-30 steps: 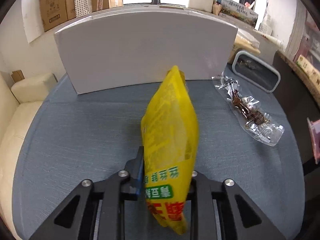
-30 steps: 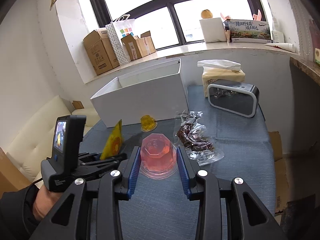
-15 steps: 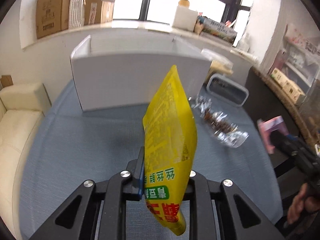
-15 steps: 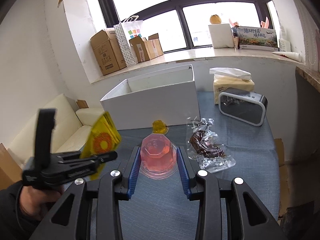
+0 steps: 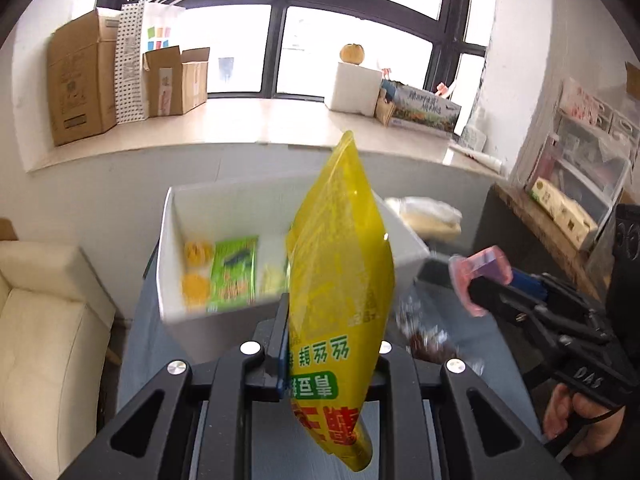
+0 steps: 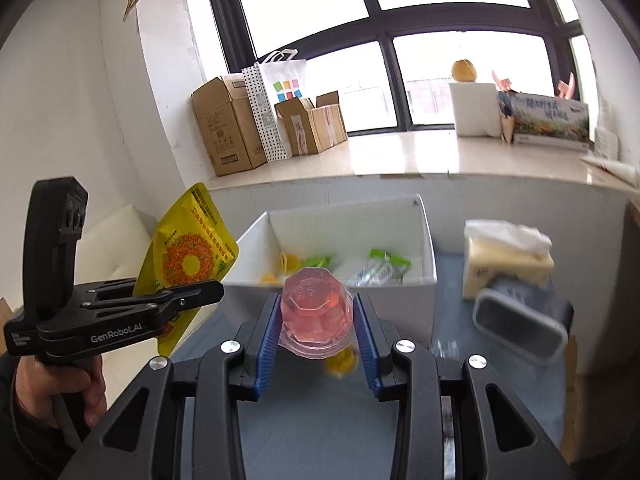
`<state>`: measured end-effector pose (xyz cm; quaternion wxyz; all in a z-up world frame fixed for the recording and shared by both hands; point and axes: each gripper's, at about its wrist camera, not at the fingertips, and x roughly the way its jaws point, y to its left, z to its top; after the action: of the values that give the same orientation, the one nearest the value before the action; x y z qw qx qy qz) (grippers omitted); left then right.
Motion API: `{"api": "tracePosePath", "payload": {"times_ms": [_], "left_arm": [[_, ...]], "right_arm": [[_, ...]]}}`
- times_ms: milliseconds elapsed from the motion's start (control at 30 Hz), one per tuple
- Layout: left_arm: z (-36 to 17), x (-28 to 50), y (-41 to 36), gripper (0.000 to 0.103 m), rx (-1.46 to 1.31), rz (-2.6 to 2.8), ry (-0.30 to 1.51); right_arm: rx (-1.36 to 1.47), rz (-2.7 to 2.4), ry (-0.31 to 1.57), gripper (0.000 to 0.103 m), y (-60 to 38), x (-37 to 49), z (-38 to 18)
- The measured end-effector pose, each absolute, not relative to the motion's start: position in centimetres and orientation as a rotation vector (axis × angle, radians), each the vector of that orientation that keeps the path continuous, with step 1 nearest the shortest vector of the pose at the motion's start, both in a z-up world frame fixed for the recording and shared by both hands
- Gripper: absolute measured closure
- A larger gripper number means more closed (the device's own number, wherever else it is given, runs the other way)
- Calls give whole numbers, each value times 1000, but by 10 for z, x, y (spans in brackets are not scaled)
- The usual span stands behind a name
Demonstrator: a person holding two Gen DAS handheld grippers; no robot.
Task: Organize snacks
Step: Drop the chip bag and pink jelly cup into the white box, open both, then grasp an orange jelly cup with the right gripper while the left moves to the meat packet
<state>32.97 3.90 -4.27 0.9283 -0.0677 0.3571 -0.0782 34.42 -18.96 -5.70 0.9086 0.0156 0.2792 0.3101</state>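
My left gripper [image 5: 332, 344] is shut on a yellow snack bag [image 5: 340, 280], held upright in the air in front of the open white box [image 5: 168, 264]. The bag also shows in the right wrist view [image 6: 188, 264]. My right gripper [image 6: 318, 320] is shut on a pink jelly cup [image 6: 316, 308], raised just short of the white box [image 6: 428, 240]. The cup shows in the left wrist view [image 5: 480, 276] too. Inside the box lie a green packet [image 5: 234, 272], yellow jelly cups [image 5: 196, 272] and other snacks.
A clear packet of dark snacks [image 5: 428, 340] and a yellow jelly cup [image 6: 340, 364] lie on the blue-grey table [image 6: 320, 420]. A tissue pack [image 6: 504, 260] and a grey-rimmed device [image 6: 520, 324] stand at the right. A cream sofa [image 5: 48, 340] is left of the table.
Both grippers have risen with their loads and come closer to the white box, so its inside with snacks now shows. The grips have not changed.
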Motion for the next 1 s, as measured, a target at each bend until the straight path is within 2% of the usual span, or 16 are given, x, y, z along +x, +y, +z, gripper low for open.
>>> {"api": "tracePosePath", "payload": {"times_ms": [200,367,400,433,467,500,533,567,700,1000], "left_arm": [[-33,392,56,80,-87,-157,736],[-57,427,74,77,-118,-172,795],[-63,431,77,69,-126,-187,794],[-68,435,79,52,-118,-189,800],[-73,436,79,47,-96,-176,802],[-77,437,80,30,-80,-159,799],[-80,438,81,10,-76,-159,805],[-82,439,83,4,-78,-165,807],[-88,431,87,1,-80,-180,819],[-84,374,88,0,-118,-126,787]], "right_arm": [[28,629,596,64,-162,406,-52],[25,599,654,63,-149,446,-67],[18,586,659,63,-147,450,-70],[13,571,668,63,-145,456,-73],[12,564,681,62,-144,461,-76],[10,552,696,43,-144,465,-77],[7,531,693,12,-145,467,-78],[9,515,668,5,-148,466,-76],[9,500,662,0,-158,459,-75],[7,515,617,0,-176,395,-74]]}}
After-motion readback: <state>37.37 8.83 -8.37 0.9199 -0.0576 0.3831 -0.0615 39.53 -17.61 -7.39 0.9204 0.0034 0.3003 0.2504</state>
